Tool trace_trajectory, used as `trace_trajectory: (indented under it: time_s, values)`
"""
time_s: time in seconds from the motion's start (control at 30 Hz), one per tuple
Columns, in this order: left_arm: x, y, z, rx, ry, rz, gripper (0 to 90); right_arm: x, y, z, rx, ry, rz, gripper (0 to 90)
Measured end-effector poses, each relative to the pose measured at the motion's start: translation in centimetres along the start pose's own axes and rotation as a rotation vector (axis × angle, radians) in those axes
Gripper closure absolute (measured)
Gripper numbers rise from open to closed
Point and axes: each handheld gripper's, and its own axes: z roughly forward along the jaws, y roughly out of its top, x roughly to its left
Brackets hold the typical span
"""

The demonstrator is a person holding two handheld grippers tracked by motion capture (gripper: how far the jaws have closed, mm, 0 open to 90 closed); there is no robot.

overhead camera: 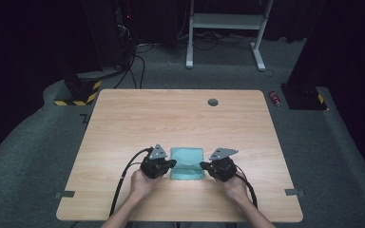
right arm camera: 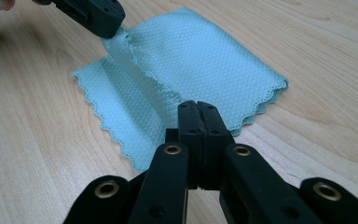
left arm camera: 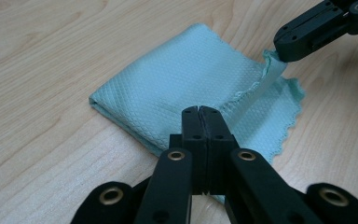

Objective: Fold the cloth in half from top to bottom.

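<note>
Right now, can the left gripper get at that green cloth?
Probably yes: the left gripper seems to be already at the green cloth, its jaws closed over the near edge, apparently pinching a layer. Nothing lies between them on the table.

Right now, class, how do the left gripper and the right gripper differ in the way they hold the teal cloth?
The left gripper pinches the cloth at its left side; the right gripper pinches its right side. In the high view the left gripper's grey plate looks narrow and upright, the right gripper's broader and tipped flatter. Both are shut on the cloth's upper layer, lifting it slightly off the table.
</note>
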Motion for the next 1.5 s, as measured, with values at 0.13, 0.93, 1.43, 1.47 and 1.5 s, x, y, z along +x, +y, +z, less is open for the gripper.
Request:
trace_trajectory:
  time_s: [0.13, 0.93, 1.43, 1.47, 1.5]
  values:
    - [-0.2, -0.3, 0.2, 0.001, 0.004, -0.002, 89.4, 0.1, -0.3, 0.3, 0.005, 0.002, -0.007, 90.0]
    - [-0.7, -1.2, 0.2, 0.018, -0.029, 0.000, 88.6, 0.4, -1.4, 0.3, 0.016, 0.044, 0.010, 89.0]
    - [-0.9, -1.6, 0.3, 0.028, -0.038, -0.006, 88.5, 0.6, -1.9, 0.4, 0.017, 0.058, 0.026, 88.1]
    - [-0.9, -1.6, 0.3, 0.028, -0.038, -0.007, 88.3, 0.6, -1.9, 0.4, 0.019, 0.061, 0.028, 87.1]
    - [-0.9, -1.7, 0.3, 0.027, -0.039, -0.012, 88.1, 0.6, -1.9, 0.4, 0.018, 0.063, 0.029, 85.7]
